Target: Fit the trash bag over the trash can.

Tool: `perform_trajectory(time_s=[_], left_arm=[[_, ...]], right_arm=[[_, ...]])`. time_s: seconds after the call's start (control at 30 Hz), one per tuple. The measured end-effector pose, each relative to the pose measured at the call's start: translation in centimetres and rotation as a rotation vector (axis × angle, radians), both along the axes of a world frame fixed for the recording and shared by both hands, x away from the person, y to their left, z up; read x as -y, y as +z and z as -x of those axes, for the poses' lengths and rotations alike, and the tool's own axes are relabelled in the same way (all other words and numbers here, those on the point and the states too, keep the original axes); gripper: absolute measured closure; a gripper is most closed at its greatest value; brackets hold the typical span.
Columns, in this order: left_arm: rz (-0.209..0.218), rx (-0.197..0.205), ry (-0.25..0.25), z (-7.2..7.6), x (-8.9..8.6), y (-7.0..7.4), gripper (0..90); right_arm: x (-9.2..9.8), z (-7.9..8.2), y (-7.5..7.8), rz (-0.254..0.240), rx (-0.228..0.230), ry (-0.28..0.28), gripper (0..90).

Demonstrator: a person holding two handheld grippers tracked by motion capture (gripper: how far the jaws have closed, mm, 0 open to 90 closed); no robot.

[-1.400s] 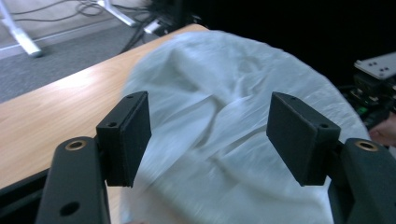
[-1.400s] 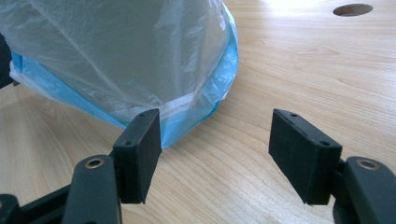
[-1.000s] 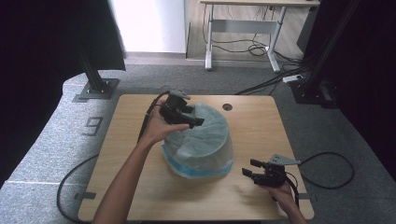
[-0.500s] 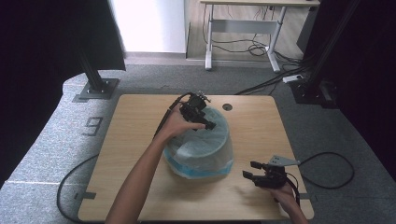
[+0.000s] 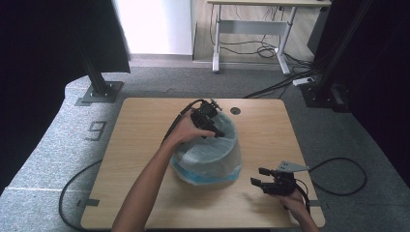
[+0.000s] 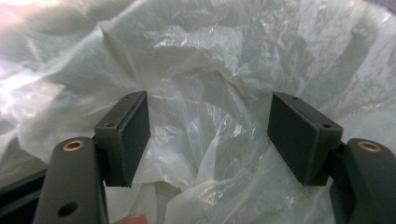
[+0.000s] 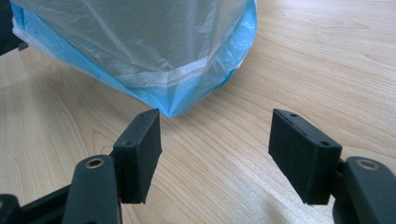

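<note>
**Lined bin at mid-bench, both claws spread**

A round blue bin lined with a thin, crinkled translucent plastic bag [image 5: 208, 157] stands upright near the middle of the light wooden bench [image 5: 140, 145], a little toward its right edge. Its mouth faces up and its axis runs vertically; the bag's rim folds over the outside, with blue showing at the base [image 7: 187, 93].

The left gripper [image 5: 212, 126] hangs over the bin's far rim, pointing down into the mouth. In the left gripper view its jaws stand spread, with the bag's crumpled film [image 6: 205, 130] between and behind them; neither pad presses on it.

The right gripper [image 5: 263, 178] sits near the bench's front right corner, just beside the bin, aimed at its base. Its jaws are spread too, with bare wood between them.

The bench has a small round hole [image 5: 235, 110] near its far edge. Around it lies grey carpet [image 5: 58, 145] marked with a "9" [image 5: 95, 130]; black stands and dark curtains flank the sides, and a white desk [image 5: 251, 29] with cables stands behind.
</note>
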State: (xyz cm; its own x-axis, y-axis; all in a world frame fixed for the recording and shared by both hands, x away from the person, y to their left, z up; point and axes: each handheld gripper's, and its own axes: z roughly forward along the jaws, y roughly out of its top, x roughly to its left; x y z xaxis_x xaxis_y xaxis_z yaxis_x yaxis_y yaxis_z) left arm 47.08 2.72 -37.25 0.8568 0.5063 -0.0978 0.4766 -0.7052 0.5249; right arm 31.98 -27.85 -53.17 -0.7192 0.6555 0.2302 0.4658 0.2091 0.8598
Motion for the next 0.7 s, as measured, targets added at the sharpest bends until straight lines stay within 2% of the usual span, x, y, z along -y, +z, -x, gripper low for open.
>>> perform_trajectory(time_s=[0.13, 0.2, 0.27, 0.3, 0.33, 0.37, 0.4, 0.43, 0.53, 0.7], left_arm=[[0.053, 0.046, 0.015, 1.1, -1.0, 1.6, 29.3], [0.077, 0.070, 0.039, 1.8, -1.7, 2.5, 29.2], [0.103, 0.079, 0.063, 2.6, -2.5, 3.2, 29.1], [0.114, 0.089, 0.072, 3.5, -3.2, 3.6, 28.4], [0.114, 0.089, 0.072, 3.5, -3.2, 3.6, 28.2], [0.113, 0.095, 0.072, 4.4, -3.8, 3.8, 27.8], [0.113, 0.095, 0.072, 4.4, -3.8, 3.8, 27.6], [0.111, 0.096, 0.069, 5.2, -4.2, 3.8, 27.5], [0.110, 0.088, 0.065, 5.7, -4.4, 3.7, 27.2], [0.062, 0.067, 0.058, 5.9, -3.9, 2.6, 26.9]], right_arm=[[0.2, 0.0, 0.1, -0.001, 0.005, -0.005, 33.5], [0.3, 0.0, 0.1, -0.003, 0.007, -0.008, 33.5], [0.3, 0.0, 0.1, -0.004, 0.006, -0.011, 33.5], [0.3, 0.0, 0.1, -0.003, 0.007, -0.012, 33.5], [0.3, 0.0, 0.1, -0.003, 0.007, -0.012, 33.5], [0.2, 0.0, 0.1, -0.002, 0.007, -0.010, 33.5], [0.1, 0.1, 0.1, -0.001, 0.008, -0.008, 33.5], [0.1, 0.1, 0.1, 0.001, 0.008, -0.007, 33.5], [0.0, 0.1, 0.1, 0.003, 0.008, -0.005, 33.5], [-0.2, 0.0, 0.0, 0.008, 0.005, -0.005, 33.5]])
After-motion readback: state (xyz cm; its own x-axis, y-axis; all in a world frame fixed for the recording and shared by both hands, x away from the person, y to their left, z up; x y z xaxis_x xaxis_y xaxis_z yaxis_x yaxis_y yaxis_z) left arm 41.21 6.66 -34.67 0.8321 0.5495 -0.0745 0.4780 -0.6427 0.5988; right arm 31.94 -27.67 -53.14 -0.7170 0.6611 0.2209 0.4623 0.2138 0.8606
